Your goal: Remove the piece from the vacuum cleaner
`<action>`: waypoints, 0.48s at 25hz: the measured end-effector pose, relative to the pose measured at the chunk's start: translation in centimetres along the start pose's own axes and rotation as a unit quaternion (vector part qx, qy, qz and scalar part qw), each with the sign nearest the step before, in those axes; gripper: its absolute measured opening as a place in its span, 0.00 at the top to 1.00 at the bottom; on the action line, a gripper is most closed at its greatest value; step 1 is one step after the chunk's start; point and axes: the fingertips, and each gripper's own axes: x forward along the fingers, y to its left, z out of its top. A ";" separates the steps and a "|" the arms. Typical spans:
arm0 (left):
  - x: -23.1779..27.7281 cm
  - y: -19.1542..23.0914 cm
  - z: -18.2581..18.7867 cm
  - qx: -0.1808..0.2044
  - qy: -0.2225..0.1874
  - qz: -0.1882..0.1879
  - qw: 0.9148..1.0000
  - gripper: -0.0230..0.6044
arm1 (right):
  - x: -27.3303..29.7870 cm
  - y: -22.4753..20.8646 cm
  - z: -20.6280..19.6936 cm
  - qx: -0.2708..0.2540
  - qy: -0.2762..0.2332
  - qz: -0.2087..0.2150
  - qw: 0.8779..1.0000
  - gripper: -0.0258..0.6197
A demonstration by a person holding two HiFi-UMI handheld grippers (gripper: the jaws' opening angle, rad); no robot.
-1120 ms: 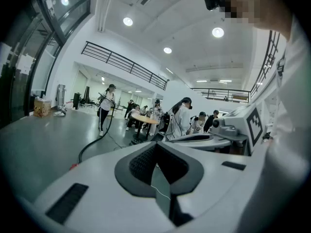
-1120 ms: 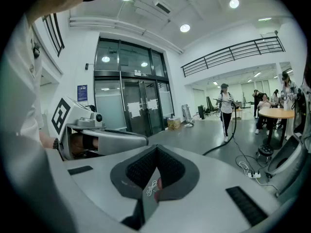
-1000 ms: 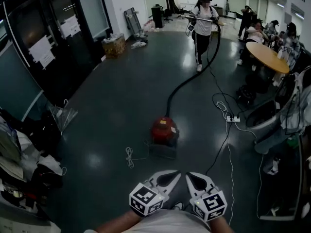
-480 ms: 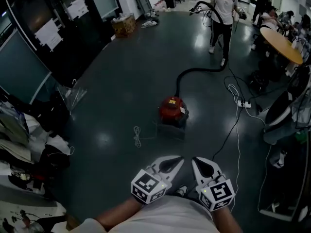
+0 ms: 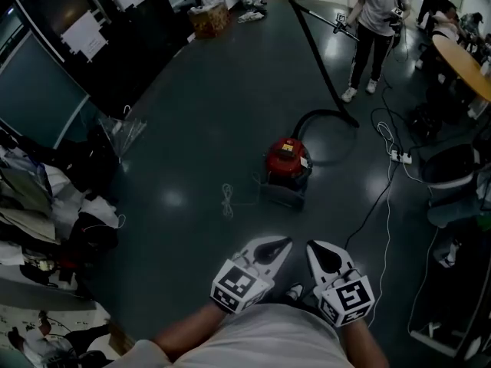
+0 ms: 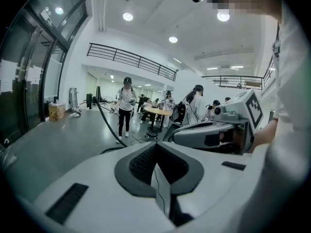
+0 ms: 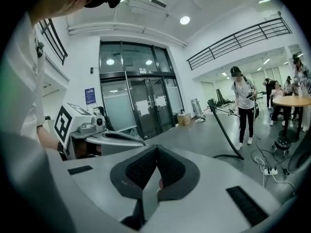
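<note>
A red vacuum cleaner (image 5: 288, 159) stands on the dark floor ahead of me. Its black hose (image 5: 328, 116) loops to the right, then rises to a wand held by a person (image 5: 376, 14) standing beyond it. My left gripper (image 5: 281, 241) and right gripper (image 5: 313, 245) hover side by side near my body, well short of the vacuum, both shut and empty. In the left gripper view the jaws (image 6: 155, 145) meet, with the hose (image 6: 109, 123) and the person (image 6: 126, 101) far off. The right gripper view shows shut jaws (image 7: 156, 148) and the hose (image 7: 223, 125).
A white cord (image 5: 227, 200) lies left of the vacuum. A power strip (image 5: 400, 157) and cables run along the right. Bags and clutter (image 5: 46, 205) line the left wall, with a cardboard box (image 5: 209, 18) far back. A round table (image 5: 464, 64) with seated people is at the right.
The vacuum has come nearer as the head view advanced and tilted down. The person with the wand has shifted and the hose now rises straighter. Both grippers stay together, slightly lower.
</note>
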 end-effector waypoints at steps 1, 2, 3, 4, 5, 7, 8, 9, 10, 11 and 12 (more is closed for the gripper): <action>0.5 0.9 -0.2 0.001 0.004 0.001 1.000 0.96 | 0.9 -0.4 -0.1 -0.001 0.003 0.002 1.000 0.94; 0.9 2.1 -0.3 0.003 0.007 0.001 1.000 0.96 | 1.8 -0.7 -0.1 -0.004 0.006 0.004 1.000 0.94; 1.4 3.3 -0.4 0.004 0.010 0.001 1.000 0.96 | 3.0 -1.1 0.0 -0.007 0.010 0.005 1.000 0.94; 1.8 4.7 -0.6 0.007 0.013 0.000 1.000 0.96 | 4.2 -1.4 0.0 -0.010 0.014 0.004 1.000 0.94; 2.3 6.1 -0.7 0.010 0.017 -0.003 1.000 0.96 | 5.6 -1.8 0.0 -0.012 0.018 0.002 1.000 0.94; 3.2 8.9 -1.1 0.019 0.024 -0.010 0.999 0.96 | 8.5 -2.5 0.1 -0.012 0.027 -0.002 1.000 0.94; 3.7 10.3 -1.2 0.024 0.028 -0.015 0.999 0.96 | 10.0 -2.9 0.1 -0.013 0.032 -0.003 0.999 0.94; 4.3 11.7 -1.4 0.030 0.033 -0.020 0.999 0.96 | 11.5 -3.3 0.1 -0.014 0.039 -0.005 0.999 0.94; 4.9 13.1 -1.6 0.036 0.037 -0.025 0.998 0.96 | 13.0 -3.9 0.0 -0.016 0.045 -0.007 0.999 0.93; 5.7 14.5 -1.9 0.043 0.042 -0.030 0.998 0.96 | 14.5 -4.5 -0.1 -0.018 0.053 -0.010 0.998 0.93; 6.5 16.0 -2.2 0.049 0.048 -0.034 0.997 0.96 | 16.0 -5.2 -0.3 -0.018 0.060 -0.013 0.998 0.93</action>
